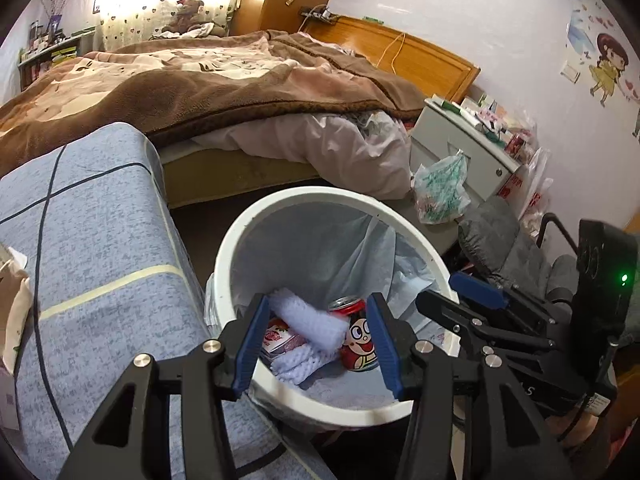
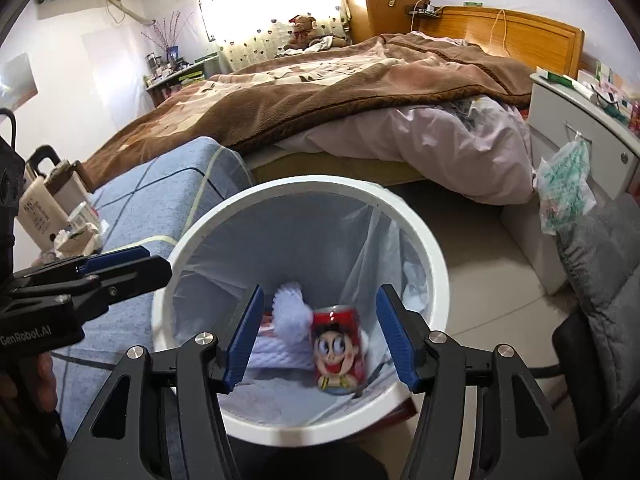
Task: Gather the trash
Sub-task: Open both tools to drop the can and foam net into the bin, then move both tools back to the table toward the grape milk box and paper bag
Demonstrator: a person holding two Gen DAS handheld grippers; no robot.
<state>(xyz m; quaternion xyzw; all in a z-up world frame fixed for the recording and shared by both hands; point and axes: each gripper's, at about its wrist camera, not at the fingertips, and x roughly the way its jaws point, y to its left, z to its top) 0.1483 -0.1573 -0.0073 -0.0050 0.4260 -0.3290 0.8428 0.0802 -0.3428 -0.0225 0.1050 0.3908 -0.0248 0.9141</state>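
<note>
A white bin [image 1: 236, 264] fills the lower centre of both views. At its bottom lie white foam wraps [image 1: 308, 320] and a red can [image 2: 340, 350]. Left tool [image 1: 316, 340] and right tool [image 2: 320, 336] hover above, both spread wide, empty.

The tiled floor [image 2: 472, 240] carried a white bin [image 1: 430, 258], lined with a thin bag, standing between a blue-covered bench [image 1: 100, 240] and a grey padded chair [image 2: 600, 264]. Behind it stood the bed [image 1: 224, 172], with a brown blanket [image 1: 180, 92] spread over pale pink bedding [image 1: 340, 148]. On the bench lay a cream bag [image 2: 44, 204] and crumpled wrappers [image 2: 78, 234].
</note>
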